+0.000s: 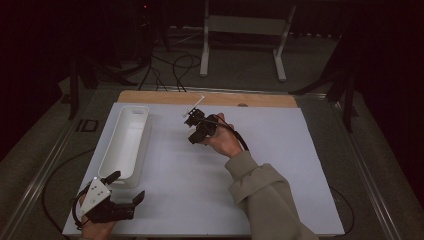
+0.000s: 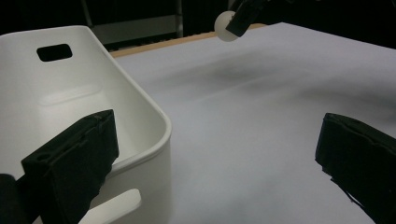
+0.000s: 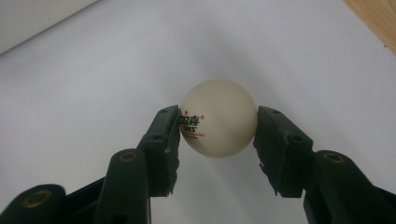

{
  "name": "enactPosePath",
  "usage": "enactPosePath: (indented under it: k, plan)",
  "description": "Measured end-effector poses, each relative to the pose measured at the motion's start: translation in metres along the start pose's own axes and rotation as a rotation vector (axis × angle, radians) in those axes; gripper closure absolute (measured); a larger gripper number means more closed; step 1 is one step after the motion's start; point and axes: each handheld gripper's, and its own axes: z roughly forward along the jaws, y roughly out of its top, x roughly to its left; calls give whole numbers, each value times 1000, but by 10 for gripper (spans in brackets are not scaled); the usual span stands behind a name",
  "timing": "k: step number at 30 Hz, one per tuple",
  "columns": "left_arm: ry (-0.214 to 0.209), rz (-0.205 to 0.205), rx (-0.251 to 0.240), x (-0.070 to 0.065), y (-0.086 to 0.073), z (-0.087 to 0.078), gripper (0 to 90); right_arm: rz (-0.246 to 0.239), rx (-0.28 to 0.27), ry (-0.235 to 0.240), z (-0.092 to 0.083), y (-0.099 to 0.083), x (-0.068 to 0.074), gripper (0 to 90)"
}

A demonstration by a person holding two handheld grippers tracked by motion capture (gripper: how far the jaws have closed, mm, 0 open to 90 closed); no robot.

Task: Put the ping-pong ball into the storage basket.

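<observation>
A white ping-pong ball [image 3: 218, 118] with red and black print sits between the jaws of my right gripper [image 3: 218, 126], which is shut on it from both sides. In the high view that right gripper [image 1: 190, 116] is held by a hand over the far middle of the white mat, pointing toward the far left. The left gripper view shows the ball [image 2: 225, 27] held off the mat, with a faint shadow beneath it. My left gripper [image 1: 129, 185] stands open at the near left corner, its jaws wide apart, one by the near end of the white bin [image 1: 135, 108].
The long white bin [image 2: 140, 93] lies along the left side of the mat [image 1: 280, 165], and what shows of its inside is bare. A wooden strip [image 1: 260, 100] edges the far side. Behind the table are cables and a white stand [image 1: 240, 25].
</observation>
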Motion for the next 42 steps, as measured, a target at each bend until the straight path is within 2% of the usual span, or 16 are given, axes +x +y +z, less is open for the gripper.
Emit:
enactPosePath:
  k: [14,26,28,42]
  plan:
    - [2,0,-1,0,0,0,0,-34,-6,-1,-5,8,7,509]
    - [3,0,-3,0,0,0,0,-41,-6,-4,-8,12,11,509]
    - [3,0,-2,0,0,0,0,-56,-9,-5,-10,14,13,509]
    - [2,0,-1,0,0,0,0,-63,-15,-4,-14,19,19,509]
